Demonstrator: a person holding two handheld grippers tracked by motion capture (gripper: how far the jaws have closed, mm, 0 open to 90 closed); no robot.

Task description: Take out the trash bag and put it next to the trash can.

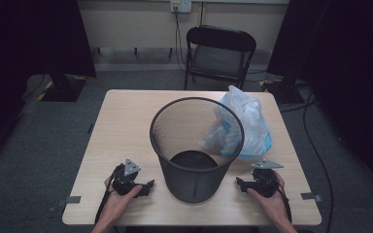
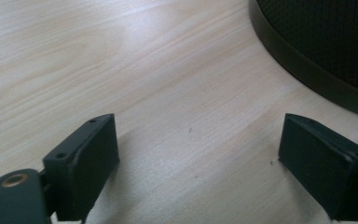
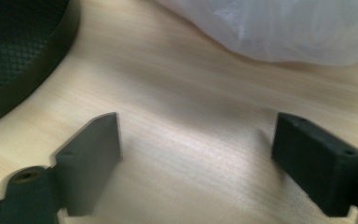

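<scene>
While a black mesh wastebasket stands upright at the middle of the wooden counter, the left gripper and right gripper rest on the counter to either side of it, each with jaws spread wide and empty. A crumpled white plastic bag lies just beside the basket's right rim.

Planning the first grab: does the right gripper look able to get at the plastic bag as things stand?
Probably yes. The right gripper rests open on the table, and bare wood lies between it and the plastic bag; the mesh bin stands off to its side.
</scene>
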